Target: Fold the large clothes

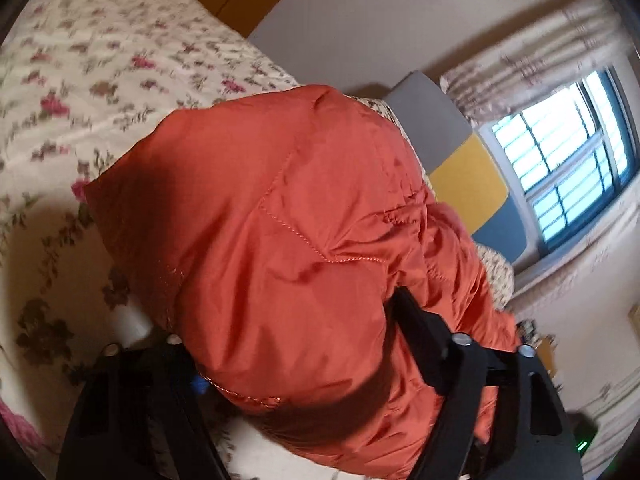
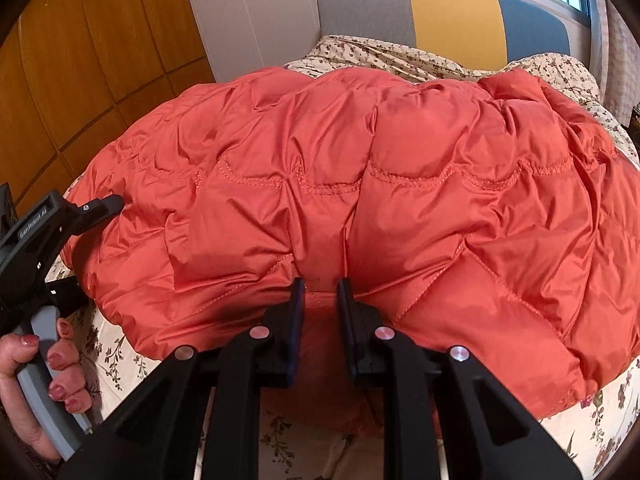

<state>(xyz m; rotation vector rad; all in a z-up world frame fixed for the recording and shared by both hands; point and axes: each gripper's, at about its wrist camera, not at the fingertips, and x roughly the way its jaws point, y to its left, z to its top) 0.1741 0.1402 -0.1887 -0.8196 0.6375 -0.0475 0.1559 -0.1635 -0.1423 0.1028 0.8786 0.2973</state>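
Right wrist view has the right gripper (image 2: 319,285) nearly closed, its two black jaws pinching a fold at the near edge of the orange puffer jacket (image 2: 360,184), so it clearly has hold of the fabric. The jacket is spread across the bed, lying on the floral bedsheet (image 2: 400,58), puffy and quilted, reaching from the near edge up toward the grey, yellow and blue headboard (image 2: 452,12). Over at the left edge of that same picture you can see the left gripper (image 2: 96,248) with one finger (image 2: 106,203) up against the jacket's side, and a hand (image 2: 44,376) wrapped round its grey handle. From the left wrist view the left gripper (image 1: 288,320) has its jaws standing fairly wide with a fat bunch of the orange puffer jacket (image 1: 280,220) bulging between them; the fabric hides the tips, so honestly I can't tell if the pads are actually pressing on it or just sitting either side. That view is blurry, with the floral bedsheet (image 1: 80,80) to the left and a window (image 1: 568,152) off to the right.
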